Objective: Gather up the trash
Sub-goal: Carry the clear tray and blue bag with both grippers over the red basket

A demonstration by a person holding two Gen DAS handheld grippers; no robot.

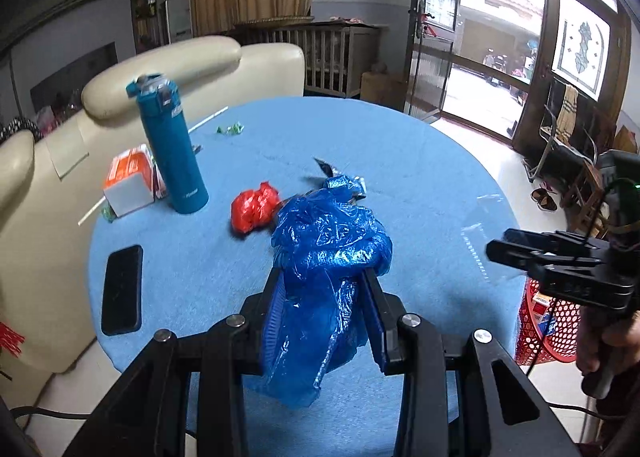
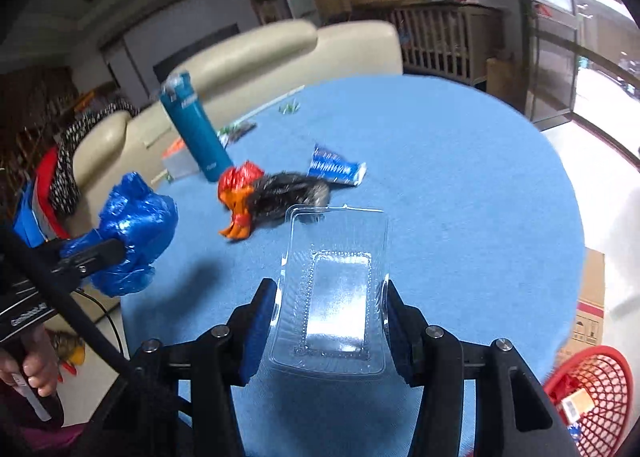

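Both tools tilted downward, gripping blue bag (image 1: 328, 253) and clear tray (image 2: 336, 293).

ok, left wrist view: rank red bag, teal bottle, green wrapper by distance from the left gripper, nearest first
1. red bag, just beyond the left gripper, slightly left.
2. teal bottle, upright, further left.
3. green wrapper, near the table's far edge.

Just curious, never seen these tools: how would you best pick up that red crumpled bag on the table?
Probably from above, fingers closing across the red bag at its bulging middle: it lies as a loose, soft wad on the table, with no handle showing.
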